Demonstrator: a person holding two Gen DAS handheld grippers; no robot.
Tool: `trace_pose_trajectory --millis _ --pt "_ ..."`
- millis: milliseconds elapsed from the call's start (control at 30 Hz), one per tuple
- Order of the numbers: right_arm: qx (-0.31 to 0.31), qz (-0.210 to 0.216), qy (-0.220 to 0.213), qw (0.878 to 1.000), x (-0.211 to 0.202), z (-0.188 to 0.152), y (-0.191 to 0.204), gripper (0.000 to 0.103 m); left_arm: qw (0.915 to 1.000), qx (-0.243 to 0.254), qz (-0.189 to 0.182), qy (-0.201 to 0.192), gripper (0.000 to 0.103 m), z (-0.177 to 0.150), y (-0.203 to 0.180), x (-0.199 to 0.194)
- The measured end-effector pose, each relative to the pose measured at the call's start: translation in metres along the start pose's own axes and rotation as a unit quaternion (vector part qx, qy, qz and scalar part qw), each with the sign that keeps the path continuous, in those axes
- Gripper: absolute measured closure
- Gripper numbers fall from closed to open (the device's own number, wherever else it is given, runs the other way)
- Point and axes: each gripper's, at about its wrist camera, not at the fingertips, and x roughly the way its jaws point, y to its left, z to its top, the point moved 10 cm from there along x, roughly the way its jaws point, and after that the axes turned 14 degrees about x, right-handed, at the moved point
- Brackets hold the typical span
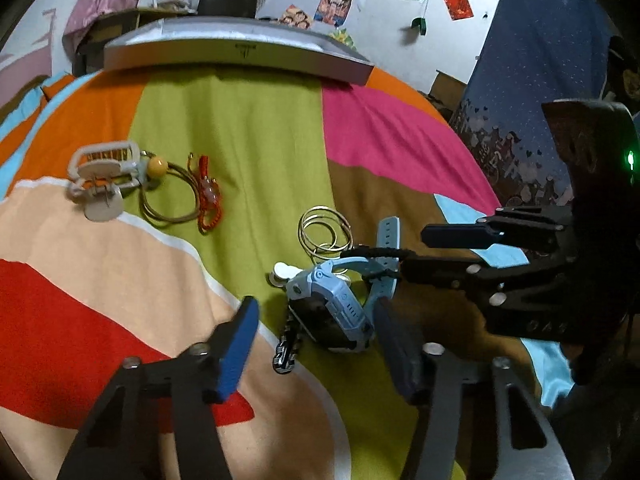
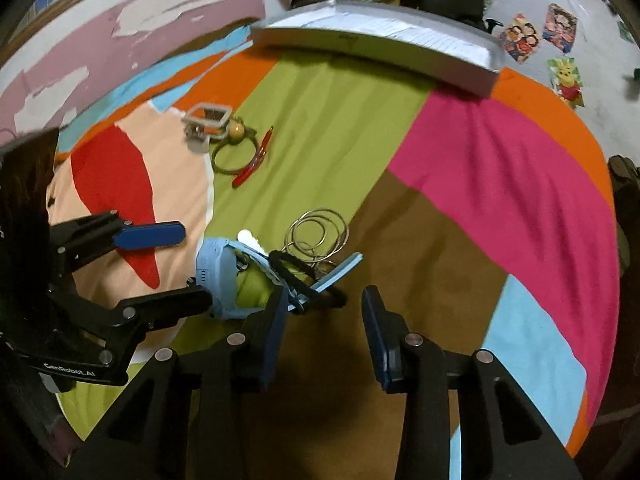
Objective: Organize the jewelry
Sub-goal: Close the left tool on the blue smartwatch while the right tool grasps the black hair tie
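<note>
**Jewelry scattered on a patchwork bedspread, both grippers spread beside the watch**

Jewelry lay in two loose groups on the multicoloured bedspread. Nearest the cameras, a pale blue watch sat on the green panel, its strap angled up and outward. The left gripper had its blue-padded fingers apart, one on each side of the watch, with nothing clamped between them. The right gripper came in from the other side, fingers likewise apart and holding nothing; whether its near pad touched the strap could not be told.

A black band looped across the strap, tangled with it. Just beyond, touching the pile, lay several thin gold bangles, overlapping one another. A small white piece rested against the watch's far side, too small to identify, and a black-and-white patterned item stuck out from under the watch's near end, partly hidden.

Well apart, farther out, lay a white claw hair clip, a brown hair tie with a yellow bead beside it, and a red cord bracelet overlapping the tie's loop.

At the far edge stood a flat silver-grey box, its contents out of sight. Posters hung on the wall behind, blurred.
</note>
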Motion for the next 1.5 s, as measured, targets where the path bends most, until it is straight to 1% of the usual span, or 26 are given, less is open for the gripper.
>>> trace_pose_trajectory --millis 67,100,133,167,300,433,533,767,900,1067,1200,1300,1433,1500 --pt "-0.007 -0.006 0.008 1.0 0.008 -0.002 0.002 0.069 0.9999 -0.01 -0.014 0.002 0.06 0.001 -0.001 0.003" --pt "-0.009 -0.008 0.011 1.0 0.011 -0.002 0.002 0.069 0.9997 -0.014 -0.02 0.003 0.062 0.001 -0.001 0.003" --pt "-0.012 -0.009 0.016 1.0 0.014 -0.004 0.003 0.074 0.9995 -0.015 -0.026 0.004 0.066 0.002 -0.002 0.003" --pt "-0.013 -0.008 0.021 1.0 0.016 -0.006 0.004 0.077 0.9994 -0.014 -0.03 0.006 0.07 0.003 -0.004 0.004" --pt "-0.012 0.004 0.027 1.0 0.017 -0.008 0.009 0.092 0.9996 -0.004 -0.022 0.018 0.072 0.001 -0.007 0.002" --pt "0.003 -0.003 0.023 1.0 0.018 -0.006 0.003 0.098 0.9992 -0.013 -0.024 0.03 0.074 0.0 -0.003 0.004" --pt "0.022 -0.009 0.018 1.0 0.018 -0.004 -0.006 0.098 0.999 -0.014 -0.024 0.034 0.079 0.0 -0.003 0.005" --pt "0.042 -0.021 -0.007 0.999 0.014 0.005 -0.017 0.098 0.9986 -0.025 -0.016 0.043 0.085 -0.005 -0.001 0.002" --pt "0.054 -0.04 -0.023 0.997 0.012 0.011 -0.026 0.098 0.9988 -0.025 -0.015 0.04 0.086 -0.007 -0.003 -0.001" --pt "0.08 -0.05 -0.05 0.994 0.007 0.024 -0.04 0.098 0.9995 -0.017 -0.021 0.018 0.088 -0.005 -0.007 -0.014" --pt "0.087 -0.035 -0.084 0.992 -0.007 0.035 -0.038 0.098 0.9995 -0.02 -0.024 -0.008 0.089 0.003 -0.008 -0.029" --pt "0.084 -0.024 -0.118 0.989 -0.023 0.046 -0.035 0.098 0.9991 -0.024 -0.019 -0.029 0.091 0.014 -0.005 -0.038" --pt "0.094 -0.015 -0.156 0.983 -0.04 0.059 -0.037 0.098 0.9987 -0.03 -0.012 -0.038 0.091 0.029 0.002 -0.043" --pt "0.096 -0.012 -0.163 0.982 -0.043 0.061 -0.036 0.098 0.9991 -0.02 -0.005 -0.036 0.091 0.032 0.003 -0.043"
